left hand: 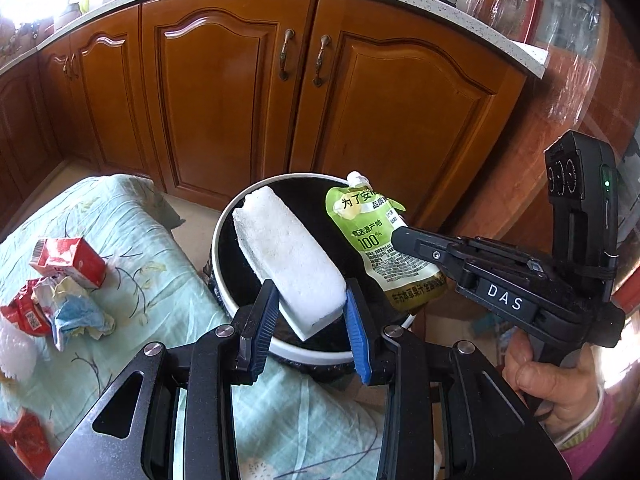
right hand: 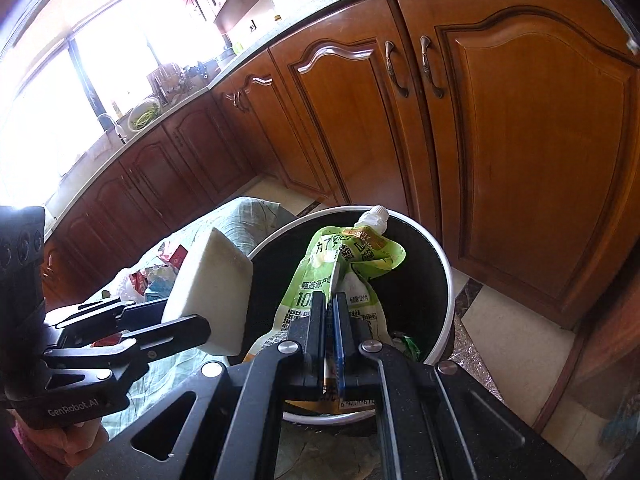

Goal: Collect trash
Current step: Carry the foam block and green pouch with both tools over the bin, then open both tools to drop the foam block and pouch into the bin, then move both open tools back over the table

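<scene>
A round white-rimmed bin [left hand: 218, 236], dark inside, stands against the cloth-covered surface [left hand: 132, 216]. Above its mouth the left hand-held gripper [left hand: 310, 312] clamps a grainy white foam block [left hand: 286, 256]; the right hand-held gripper [right hand: 330, 312] pinches a crinkled green spouted pouch [right hand: 320, 276].

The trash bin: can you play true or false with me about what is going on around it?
1. The left hand-held gripper holds a white foam block. True.
2. The right hand-held gripper is empty. False: it is shut on a green drink pouch.
3. Both pieces are held over the trash bin. True.
4. The bin has a red rim. False: its rim is white and its inside is black.
5. A red carton lies on the light green cloth. True.
6. The cupboard doors stand open. False: they are closed.
</scene>
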The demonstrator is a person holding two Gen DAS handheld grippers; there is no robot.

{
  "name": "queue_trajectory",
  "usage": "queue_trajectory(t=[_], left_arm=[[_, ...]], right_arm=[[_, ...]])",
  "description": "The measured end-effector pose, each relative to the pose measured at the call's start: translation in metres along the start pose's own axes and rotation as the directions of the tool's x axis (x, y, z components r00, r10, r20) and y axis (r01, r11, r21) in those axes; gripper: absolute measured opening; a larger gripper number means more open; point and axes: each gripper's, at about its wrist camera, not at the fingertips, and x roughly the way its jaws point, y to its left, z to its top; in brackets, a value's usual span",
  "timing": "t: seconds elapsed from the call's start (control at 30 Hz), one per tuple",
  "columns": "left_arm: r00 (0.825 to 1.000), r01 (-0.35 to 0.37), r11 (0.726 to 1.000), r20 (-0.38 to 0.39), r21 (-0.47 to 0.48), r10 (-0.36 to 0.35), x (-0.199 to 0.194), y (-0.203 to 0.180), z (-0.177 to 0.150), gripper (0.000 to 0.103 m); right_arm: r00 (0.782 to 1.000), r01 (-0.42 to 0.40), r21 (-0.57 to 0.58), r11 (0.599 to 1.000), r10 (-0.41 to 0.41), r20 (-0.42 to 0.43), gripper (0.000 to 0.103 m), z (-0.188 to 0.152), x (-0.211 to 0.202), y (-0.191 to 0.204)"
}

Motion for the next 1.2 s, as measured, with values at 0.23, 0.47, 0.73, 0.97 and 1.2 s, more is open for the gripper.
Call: queue_trajectory(t=[0.23,0.47,0.73,0.97,1.2], left_arm=[[0.999,-0.001,1.0,-0.05,-0.02,0.0,0.024,0.003,0.007,0.032],[0.998,-0.01,1.0,-0.065,-0.016,0.008,0.032,0.004,0.006,0.034],[0.998,0.003,0.999,-0.069,-0.051,-0.006,0.024,0.006,0.002,0.059],[1.0,0.012,0.991,-0.017,-0.131,-0.014,-0.006,0.023,-0.023,0.06],[0.999,-0.028,0.974,0.025,-0.226,0.035,-0.044,0.047,-0.068,0.06]], right_arm=[[0.999,0.018,-0.002,1.0,-0.019,-0.027,0.004,0.003,0.011,-0.002],[0.999,0.02,-0.002,1.0,-0.02,-0.048,0.005,0.008,0.023,-0.006],[1.0,0.028,0.004,1.0,-0.028,0.004,0.053,0.006,0.014,-0.003],[0.996,-0.027,0.055,0.998,0.022,0.089,0.084,-0.009,-0.007,0.005],[0.993,-0.088,0.069,0.994,0.082,0.087,0.086,-0.035,-0.013,0.035]])
